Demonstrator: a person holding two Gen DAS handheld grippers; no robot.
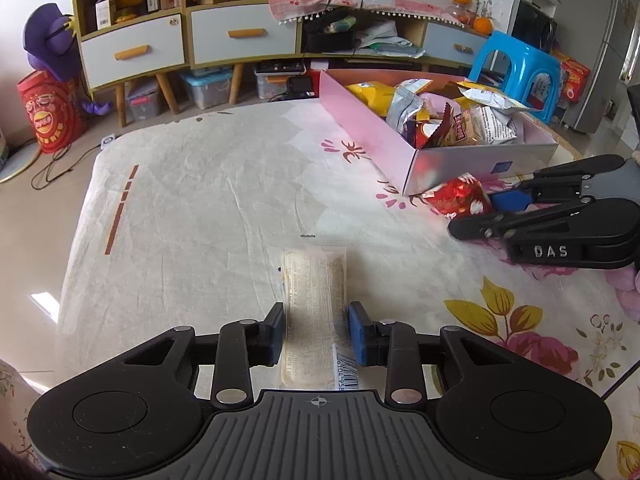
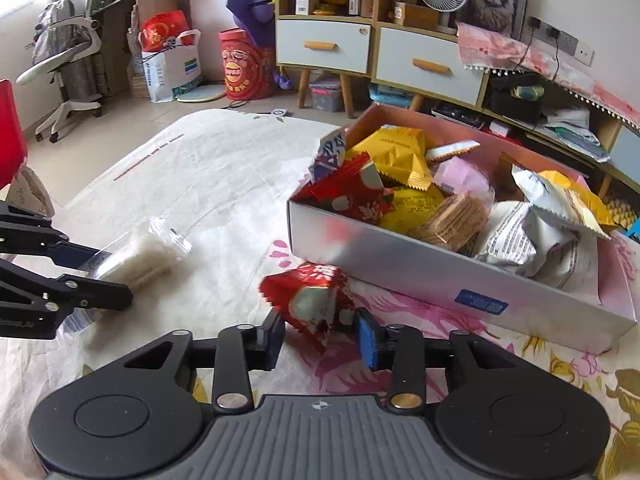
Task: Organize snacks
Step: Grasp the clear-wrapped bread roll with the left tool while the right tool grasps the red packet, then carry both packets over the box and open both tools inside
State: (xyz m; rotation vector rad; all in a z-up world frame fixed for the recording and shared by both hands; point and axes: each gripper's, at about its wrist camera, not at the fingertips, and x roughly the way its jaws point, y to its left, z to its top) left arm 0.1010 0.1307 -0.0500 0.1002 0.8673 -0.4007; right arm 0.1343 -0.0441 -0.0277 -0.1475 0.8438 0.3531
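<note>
L gripper point(image 1: 316, 334) clamps clear cracker pack point(image 1: 314, 308), R gripper point(image 2: 320, 336) clamps red packet point(image 2: 310, 304); floral sheet point(image 1: 200, 200), cabinet point(image 1: 244, 36) behind.

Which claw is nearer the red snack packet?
Right. The right claw has the red snack packet between its fingers; the left claw is off to the side, around a clear cracker pack.
</note>
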